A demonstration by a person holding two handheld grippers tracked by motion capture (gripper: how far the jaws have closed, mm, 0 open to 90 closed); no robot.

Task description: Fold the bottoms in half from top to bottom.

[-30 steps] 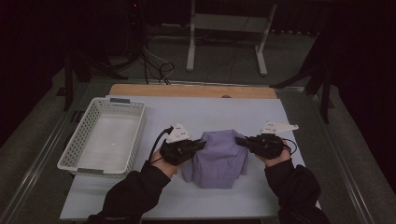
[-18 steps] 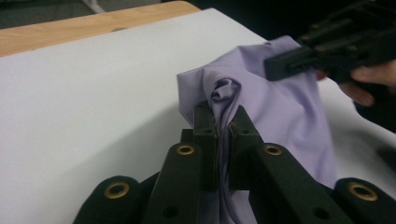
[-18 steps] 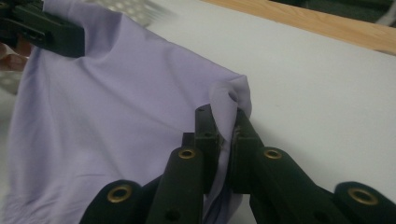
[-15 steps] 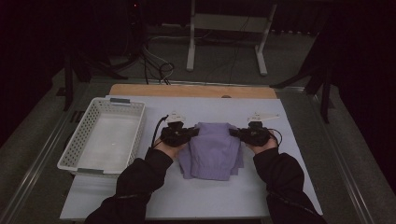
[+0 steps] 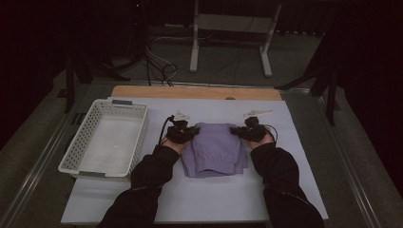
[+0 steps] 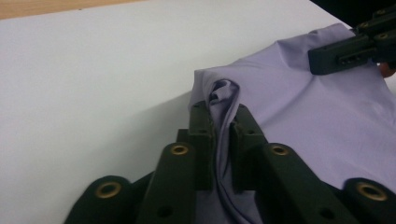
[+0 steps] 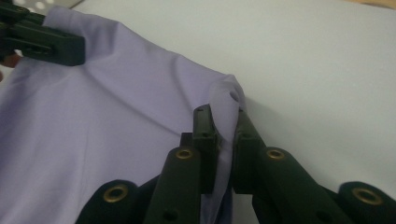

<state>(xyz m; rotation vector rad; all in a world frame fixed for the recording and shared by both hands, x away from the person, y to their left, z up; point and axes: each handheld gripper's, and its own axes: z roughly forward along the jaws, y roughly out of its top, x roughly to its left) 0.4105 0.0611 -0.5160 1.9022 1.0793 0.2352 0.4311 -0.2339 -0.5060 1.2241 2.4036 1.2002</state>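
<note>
1. A folded lilac cloth (image 5: 216, 154) lies flat on the white table cover (image 5: 190, 199), near its middle, just right of a white basket (image 5: 102, 142).
2. The left gripper (image 5: 183, 133) sits at the cloth's far left corner. In the left gripper view its jaws pinch a bunched fold of the cloth (image 6: 224, 100), and they have just been opening slightly with the fabric between them.
3. The right gripper (image 5: 249, 132) sits at the far right corner. In the right gripper view its jaws pinch the cloth's corner (image 7: 229, 100), likewise easing open a little on the fabric.
4. Both dark sleeves (image 5: 152, 175) come in from the bottom edge.
</note>
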